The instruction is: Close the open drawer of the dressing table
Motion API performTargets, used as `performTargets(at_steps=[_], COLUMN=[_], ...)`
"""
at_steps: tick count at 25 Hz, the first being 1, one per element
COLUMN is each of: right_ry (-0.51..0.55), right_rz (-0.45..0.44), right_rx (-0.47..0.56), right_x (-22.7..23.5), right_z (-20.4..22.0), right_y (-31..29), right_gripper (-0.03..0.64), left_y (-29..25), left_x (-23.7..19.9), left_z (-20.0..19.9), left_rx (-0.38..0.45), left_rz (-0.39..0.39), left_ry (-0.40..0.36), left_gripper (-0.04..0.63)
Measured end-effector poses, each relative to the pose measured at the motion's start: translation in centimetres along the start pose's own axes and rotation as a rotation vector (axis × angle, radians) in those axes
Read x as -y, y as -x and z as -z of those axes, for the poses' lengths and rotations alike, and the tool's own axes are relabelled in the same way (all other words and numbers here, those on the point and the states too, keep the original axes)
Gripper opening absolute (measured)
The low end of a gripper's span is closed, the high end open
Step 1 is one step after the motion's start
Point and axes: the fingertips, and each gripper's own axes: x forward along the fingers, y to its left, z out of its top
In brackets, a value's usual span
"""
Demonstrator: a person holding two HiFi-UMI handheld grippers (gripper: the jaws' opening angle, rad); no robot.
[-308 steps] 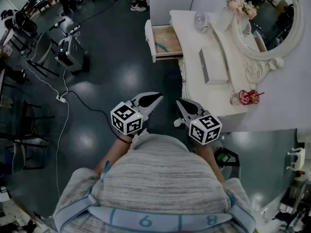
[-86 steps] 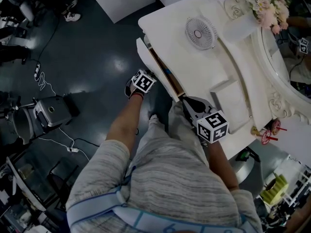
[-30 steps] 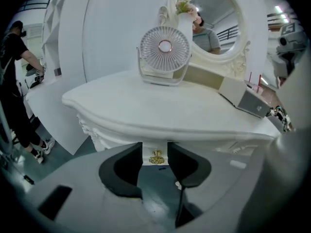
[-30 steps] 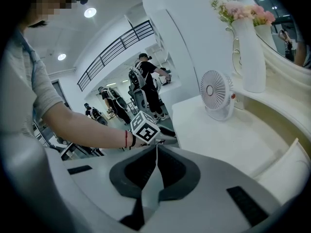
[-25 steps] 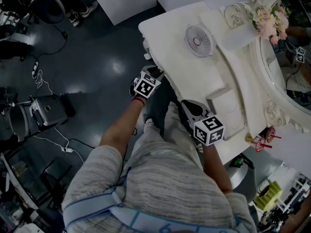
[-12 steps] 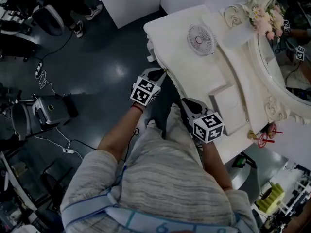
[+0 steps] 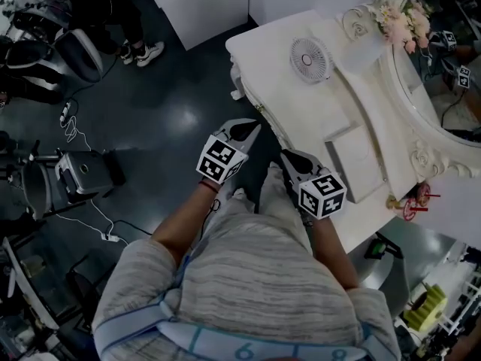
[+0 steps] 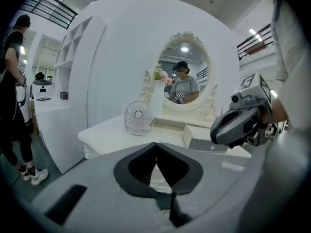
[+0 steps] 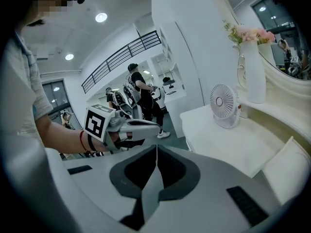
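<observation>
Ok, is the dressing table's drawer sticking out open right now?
No: in the head view the dressing table has an unbroken front edge, with nothing jutting out from it toward the person.

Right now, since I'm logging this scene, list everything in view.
dressing table: one, white, upper right of the head view
fan: one, white, far end of the tabletop
mirror: one, oval, white carved frame, behind the tabletop
flowers: one bunch, pink, beside the mirror
flat box: one, pale, on the tabletop
trinket: one, red, tabletop's near end
bystander: one, in black, floor upper left
left gripper: one, grey, jaws just closed, empty
right gripper: one, grey, shut, empty
</observation>
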Motion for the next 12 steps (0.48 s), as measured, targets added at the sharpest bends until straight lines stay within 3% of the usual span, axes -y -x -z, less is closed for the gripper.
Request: performTargets(at_steps=[12], right_ry=[0.032], right_rz=[-0.023], right_rx=[0.074], right_x=[-2.8], right_z=[-1.5], right_y=[1.5], right_gripper=[0.011], left_y=[5.6], left_x=[4.5], left_z=[-1.1], left_rx=[0.05], left_rz=[0.037], left_ry=[0.003], left_gripper=[0.014])
